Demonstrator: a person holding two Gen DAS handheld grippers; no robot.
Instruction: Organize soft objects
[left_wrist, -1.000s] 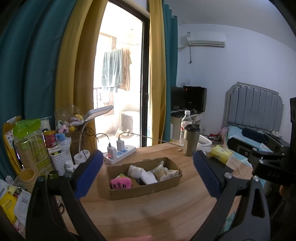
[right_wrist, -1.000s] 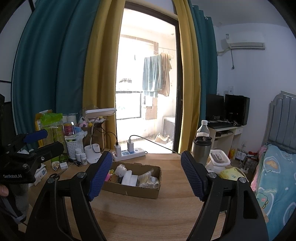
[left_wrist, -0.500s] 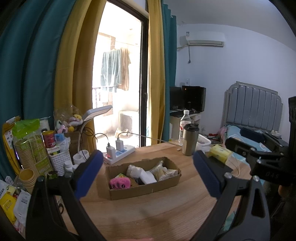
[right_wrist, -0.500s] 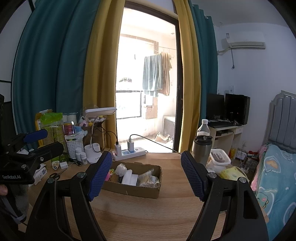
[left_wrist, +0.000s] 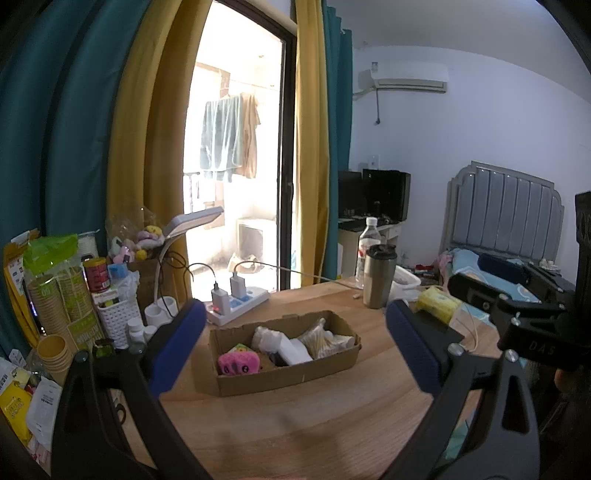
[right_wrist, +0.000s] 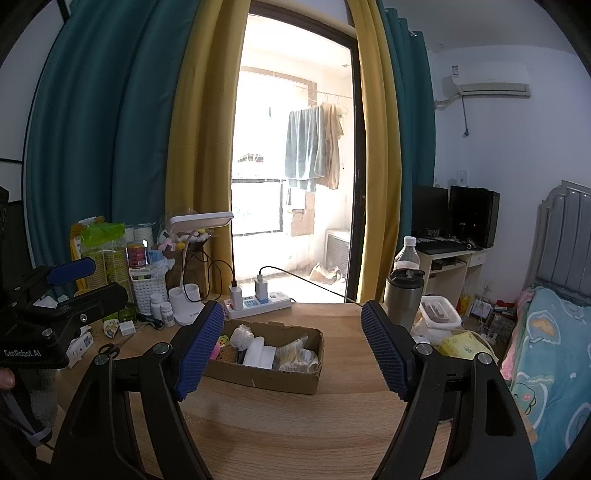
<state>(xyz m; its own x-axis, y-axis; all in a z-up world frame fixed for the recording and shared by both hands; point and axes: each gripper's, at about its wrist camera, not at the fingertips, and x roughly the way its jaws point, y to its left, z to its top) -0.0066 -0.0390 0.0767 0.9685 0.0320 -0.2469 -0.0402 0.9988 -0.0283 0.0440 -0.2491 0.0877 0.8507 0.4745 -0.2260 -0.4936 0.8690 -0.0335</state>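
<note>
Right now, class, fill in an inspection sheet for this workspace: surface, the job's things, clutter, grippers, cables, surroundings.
Surface: wooden table, bare in front of the box.
Job's things: open cardboard box holding a pink plush toy, a white roll and clear crinkly bags.
Clutter: paper cups, white basket, desk lamp, steel tumbler, water bottle, yellow tissue pack, scissors.
Grippers: left gripper and right gripper both with jaws open, nothing between them, short of the box.
Cables: power strip with two chargers behind the box; a black lead runs off to the right.
Surroundings: curtains, balcony door, bed, air conditioner.
</note>
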